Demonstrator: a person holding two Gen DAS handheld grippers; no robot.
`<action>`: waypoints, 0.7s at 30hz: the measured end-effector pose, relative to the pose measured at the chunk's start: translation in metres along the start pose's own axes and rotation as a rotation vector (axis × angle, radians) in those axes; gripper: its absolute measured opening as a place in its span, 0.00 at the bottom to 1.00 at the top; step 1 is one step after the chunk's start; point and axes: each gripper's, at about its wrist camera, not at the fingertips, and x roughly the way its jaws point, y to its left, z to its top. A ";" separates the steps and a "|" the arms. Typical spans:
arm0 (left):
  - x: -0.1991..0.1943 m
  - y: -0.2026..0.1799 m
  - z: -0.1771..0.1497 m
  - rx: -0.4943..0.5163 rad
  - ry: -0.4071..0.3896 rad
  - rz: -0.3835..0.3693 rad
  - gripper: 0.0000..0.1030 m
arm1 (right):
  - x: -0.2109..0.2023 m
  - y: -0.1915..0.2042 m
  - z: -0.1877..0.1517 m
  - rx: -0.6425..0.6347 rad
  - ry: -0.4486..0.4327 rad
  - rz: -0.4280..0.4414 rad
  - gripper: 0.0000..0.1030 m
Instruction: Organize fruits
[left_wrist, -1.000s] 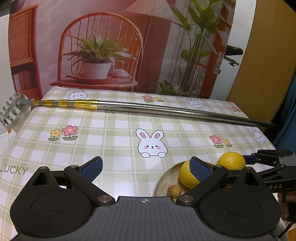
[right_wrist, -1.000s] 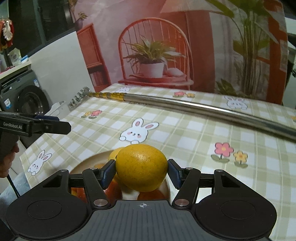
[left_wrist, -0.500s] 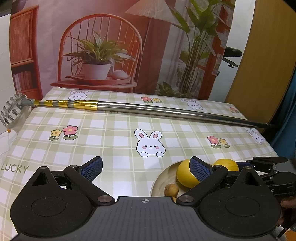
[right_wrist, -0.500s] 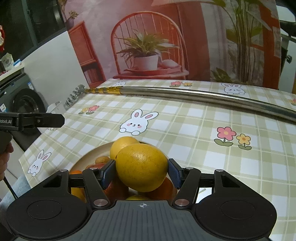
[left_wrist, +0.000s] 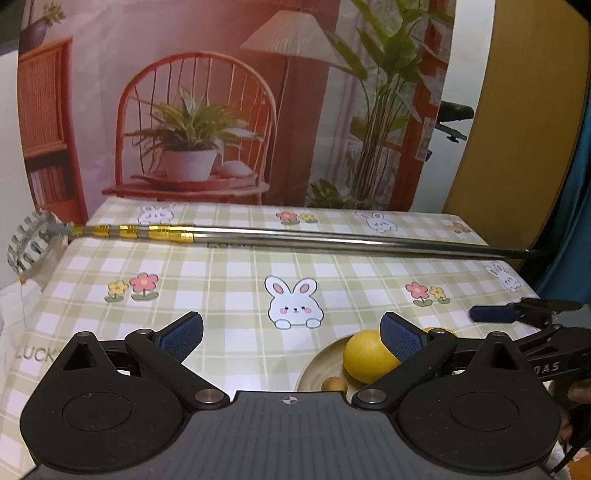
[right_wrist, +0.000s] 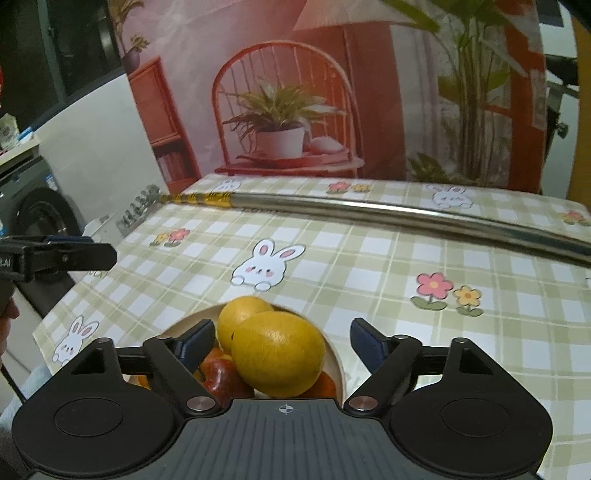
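A pale round plate (right_wrist: 184, 325) on the checked tablecloth holds a pile of fruit: a large yellow citrus (right_wrist: 277, 350) on top, a second yellow one (right_wrist: 240, 317) behind it, a red apple (right_wrist: 221, 376) and an orange (right_wrist: 327, 384) below. My right gripper (right_wrist: 280, 332) hovers over the plate with its jaws opening; the large citrus lies between them, and the blue pads stand clear of it on both sides. My left gripper (left_wrist: 290, 326) is open and empty, to the left of the plate (left_wrist: 321, 358), where a yellow citrus (left_wrist: 365, 356) and a small brown fruit (left_wrist: 334, 384) show.
A long metal telescopic pole (left_wrist: 332, 243) with gold bands lies across the far side of the table, its toothed head (left_wrist: 27, 243) hanging over the left edge. A printed backdrop stands behind the table. A washing machine (right_wrist: 37, 214) sits off to the left.
The right gripper's jaws have spread off the large yellow citrus, which now rests on the pile in the plate. The left gripper has risen slightly, still open.
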 end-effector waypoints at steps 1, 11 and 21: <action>-0.003 -0.002 0.001 0.006 -0.007 0.004 1.00 | -0.004 0.001 0.002 -0.003 -0.010 -0.012 0.86; -0.043 -0.025 0.023 0.072 -0.092 0.070 1.00 | -0.061 0.014 0.026 0.005 -0.124 -0.121 1.00; -0.101 -0.050 0.048 0.118 -0.231 0.089 1.00 | -0.133 0.030 0.049 0.018 -0.267 -0.199 1.00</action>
